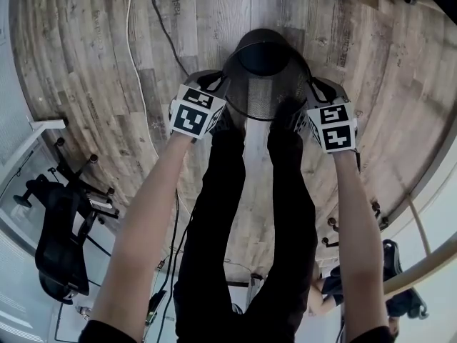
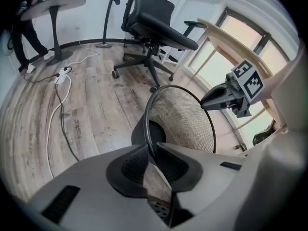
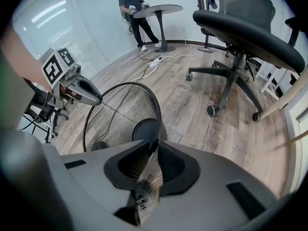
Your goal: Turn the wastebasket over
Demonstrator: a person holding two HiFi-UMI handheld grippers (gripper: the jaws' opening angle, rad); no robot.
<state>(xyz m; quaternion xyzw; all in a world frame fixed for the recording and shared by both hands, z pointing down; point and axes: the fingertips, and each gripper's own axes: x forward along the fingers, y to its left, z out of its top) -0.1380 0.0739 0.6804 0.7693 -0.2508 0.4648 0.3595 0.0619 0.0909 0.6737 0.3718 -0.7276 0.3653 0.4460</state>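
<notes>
Now the left gripper [image 1: 223, 91] has its fingers clamped shut on the left rim of the black mesh wastebasket [image 1: 260, 84] — tipped over the wooden floor [image 1: 93, 63], mouth toward the person — while the right gripper [image 1: 308, 95] pinches the opposite rim.

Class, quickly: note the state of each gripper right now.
Left gripper: shut on the wastebasket rim.
Right gripper: shut on the wastebasket rim, opposite side.
</notes>
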